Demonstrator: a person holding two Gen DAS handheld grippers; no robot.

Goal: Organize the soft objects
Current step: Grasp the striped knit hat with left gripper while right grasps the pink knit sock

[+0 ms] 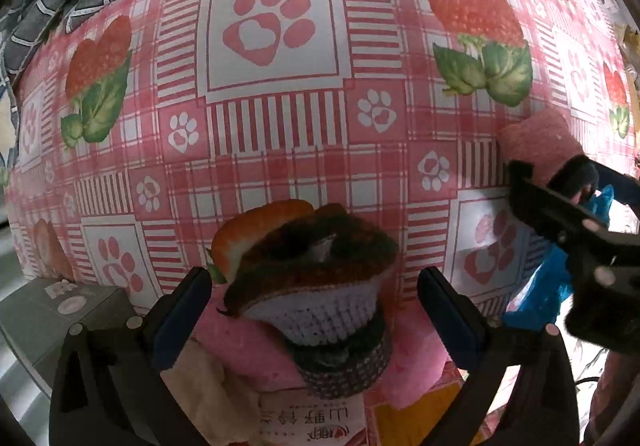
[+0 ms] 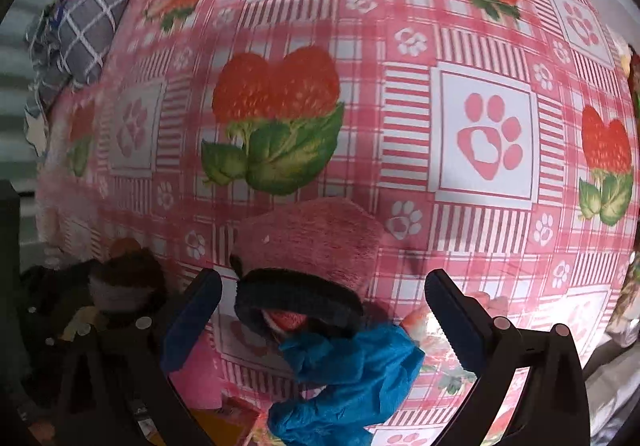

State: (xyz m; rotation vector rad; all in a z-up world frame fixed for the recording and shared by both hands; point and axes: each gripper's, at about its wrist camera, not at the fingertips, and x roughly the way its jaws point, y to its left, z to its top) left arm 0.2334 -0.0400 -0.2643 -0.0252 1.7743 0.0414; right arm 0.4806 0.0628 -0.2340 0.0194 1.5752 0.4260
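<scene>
Left wrist view: we are centring the parted, empty left gripper over the knitted sock; the right gripper, likewise spread, is straddling the pink sock.

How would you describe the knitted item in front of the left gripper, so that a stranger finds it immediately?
Start from the pink tablecloth printed with strawberries and paw prints. At its near edge, between the fingers of the open left gripper, sits a knitted sock. Its brown top above a white band and dark cuff separates it from the pink fuzzy sock further right.
</scene>
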